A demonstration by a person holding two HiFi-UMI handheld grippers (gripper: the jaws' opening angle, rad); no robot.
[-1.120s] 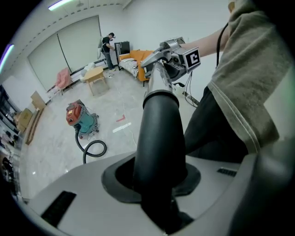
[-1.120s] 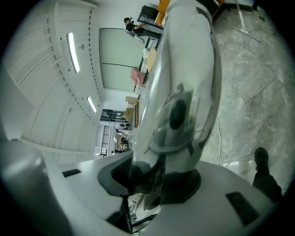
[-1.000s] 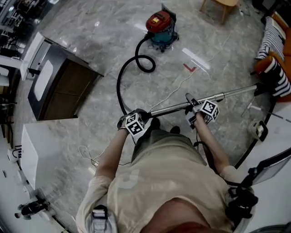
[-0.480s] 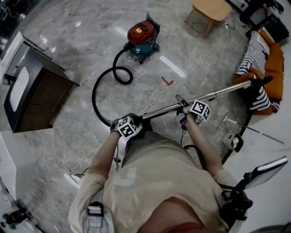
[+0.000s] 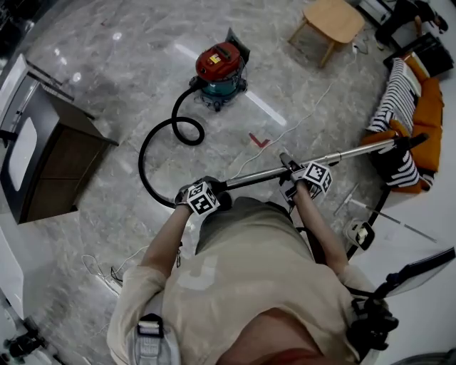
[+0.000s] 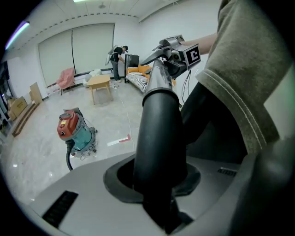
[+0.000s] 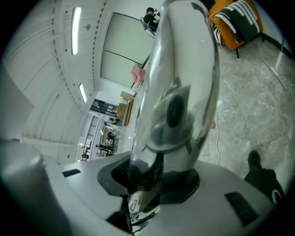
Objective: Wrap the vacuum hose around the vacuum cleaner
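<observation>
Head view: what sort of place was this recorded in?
Probably a staged living-room area in a large indoor space: polished stone floor, an orange sofa with a striped throw, and a small wooden table.

Top-down view of a person w/ both arms stretched fwd, a gripper in each hand. L forearm [image 5: 162, 246] is bare and angles outward to the L gripper [image 5: 202, 198], which tilts steeply down. Its jaws are clamped on a black hose end [image 6: 159, 138] that runs up betw. them. R forearm [image 5: 319, 227] runs straighter to the R gripper [image 5: 311, 178], which is tilted less steeply. Its jaws are closed on a shiny metal tube [image 7: 177, 87]. Marker cubes on both grippers face up. The two grippers are well apart, R slightly further fwd.
</observation>
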